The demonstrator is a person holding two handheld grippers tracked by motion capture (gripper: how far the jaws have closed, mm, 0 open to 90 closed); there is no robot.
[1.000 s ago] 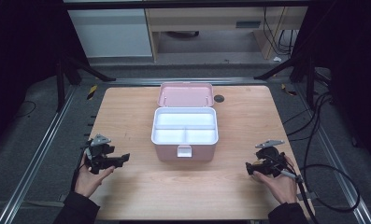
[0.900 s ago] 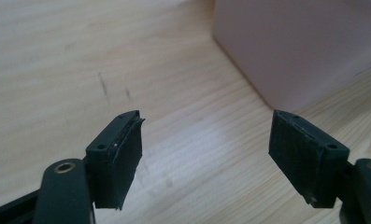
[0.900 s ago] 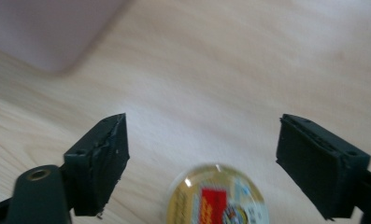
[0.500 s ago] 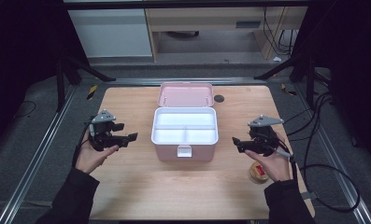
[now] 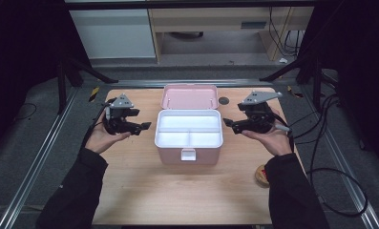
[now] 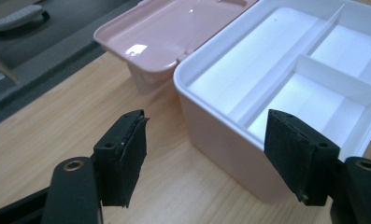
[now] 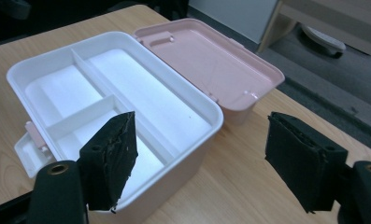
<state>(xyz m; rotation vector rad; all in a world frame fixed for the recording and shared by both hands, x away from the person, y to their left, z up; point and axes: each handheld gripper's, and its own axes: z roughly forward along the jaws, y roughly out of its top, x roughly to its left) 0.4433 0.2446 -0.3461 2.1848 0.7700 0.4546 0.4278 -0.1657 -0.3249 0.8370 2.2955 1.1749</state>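
High view: both hand-held grippers raised and moved forward and inward from where they sat a second ago near the counter's near edge; now level with the pink box (image 5: 189,136), one on each flank. Left hand-held gripper (image 5: 144,127) just beside the box's left wall, jaws pointing at it, apart from it. Right hand-held gripper (image 5: 228,125) just beside the right wall, likewise not touching. Box unmoved, at the middle of the wooden counter (image 5: 130,191), lid (image 5: 190,97) thrown back flat behind it. Small round brown thing (image 5: 261,174) uncovered by the right sleeve, near the counter's right front edge; too small to tell what.

Left gripper view: jaws spread wide, nothing between the pads (image 6: 125,154). Ahead, the box's near corner: pale pink outside, white tray (image 6: 290,79) inside, split by thin walls into one long compartment and two shorter ones, all bare. Glossy lid lying open beyond.

Right gripper view: jaws released too, gaping, holding nothing. Box seen from its other side, same white dividers, a small latch tab (image 7: 29,144) at the front wall, lid resting on the counter.
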